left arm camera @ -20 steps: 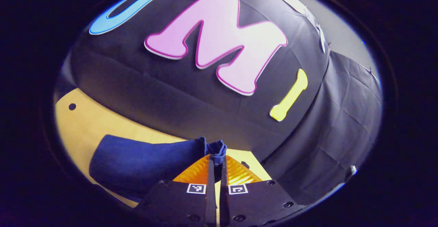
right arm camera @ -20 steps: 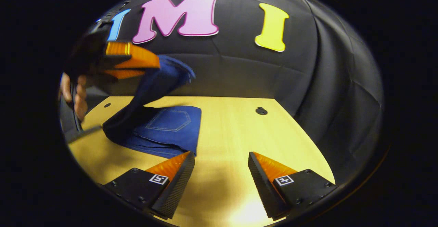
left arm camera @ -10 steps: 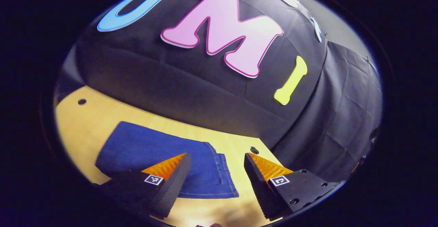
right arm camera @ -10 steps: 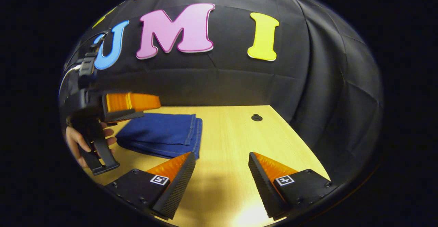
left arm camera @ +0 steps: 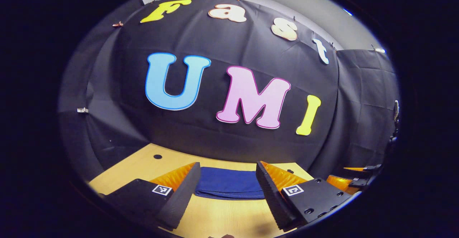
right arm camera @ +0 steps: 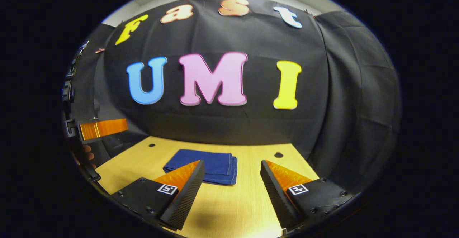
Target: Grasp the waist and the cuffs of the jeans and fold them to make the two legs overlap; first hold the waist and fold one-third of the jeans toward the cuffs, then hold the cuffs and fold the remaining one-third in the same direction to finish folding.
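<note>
The blue jeans lie folded into a flat, compact rectangle on the wooden table. My left gripper is open and raised off the table, with the folded jeans showing in the gap beyond its fingers. My right gripper is open too, held back from the jeans, which lie ahead and slightly left of it. Nothing sits between either pair of fingers. The left gripper's orange finger and the hand holding it show at the left edge of the right gripper view. The right gripper appears at the right edge of the left gripper view.
The table has small round holes near its back corners. The black cloth wall stands right behind the table and wraps around its right side. Bare wood lies to the right of the jeans.
The left gripper let go of the cuffs, leaving the jeans folded flat. Both grippers have since pulled back and tilted up, so the jeans look smaller and farther off.
</note>
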Tool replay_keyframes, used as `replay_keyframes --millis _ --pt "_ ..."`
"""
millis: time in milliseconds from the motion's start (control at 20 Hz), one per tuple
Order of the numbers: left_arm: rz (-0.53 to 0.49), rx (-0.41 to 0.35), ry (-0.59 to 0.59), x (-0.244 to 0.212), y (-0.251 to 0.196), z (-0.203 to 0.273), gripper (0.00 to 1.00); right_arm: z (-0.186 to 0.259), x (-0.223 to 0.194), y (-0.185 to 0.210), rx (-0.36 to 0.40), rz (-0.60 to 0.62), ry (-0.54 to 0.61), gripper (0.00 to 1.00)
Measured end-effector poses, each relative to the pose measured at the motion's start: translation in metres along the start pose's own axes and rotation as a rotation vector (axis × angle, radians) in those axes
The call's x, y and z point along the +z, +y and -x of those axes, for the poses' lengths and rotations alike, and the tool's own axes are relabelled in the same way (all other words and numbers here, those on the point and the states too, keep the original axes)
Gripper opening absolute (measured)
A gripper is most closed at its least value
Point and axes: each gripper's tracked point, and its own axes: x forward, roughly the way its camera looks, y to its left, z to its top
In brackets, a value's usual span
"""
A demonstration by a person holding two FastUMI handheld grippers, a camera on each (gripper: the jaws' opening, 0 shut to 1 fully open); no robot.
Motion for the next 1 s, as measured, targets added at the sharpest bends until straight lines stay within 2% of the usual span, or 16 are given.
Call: replay_keyframes --millis 200,400,500,650,800,900,950,1000 --pt "-0.003 0.060 -0.040 0.020 0.017 0.076 0.96 0.065 0.037 0.009 -0.019 -0.002 -0.114 0.95" --pt "-0.024 0.080 -0.028 0.008 0.024 0.117 0.96 0.106 0.034 0.011 -0.012 -0.029 -0.129 0.95" --pt "-0.043 0.099 0.000 0.001 0.025 0.129 0.96 0.115 0.023 0.009 -0.015 -0.015 -0.103 0.95" --pt "-0.038 0.109 0.038 -0.007 0.021 0.143 0.96 0.115 0.012 0.014 0.020 -0.030 -0.039 0.95" --pt "-0.070 0.115 0.033 -0.012 0.021 0.155 0.96 0.115 0.021 0.009 0.015 0.007 -0.071 0.96" --pt "-0.072 0.137 0.053 -0.017 0.025 0.159 0.96 0.114 0.016 0.019 0.043 0.008 -0.065 0.95" --pt "-0.064 0.139 0.054 -0.015 0.024 0.161 0.96 0.113 0.013 0.024 0.062 0.006 -0.052 0.91" --pt "-0.060 0.137 0.050 -0.013 0.024 0.162 0.96 0.118 0.015 0.026 0.074 0.008 -0.053 0.95"
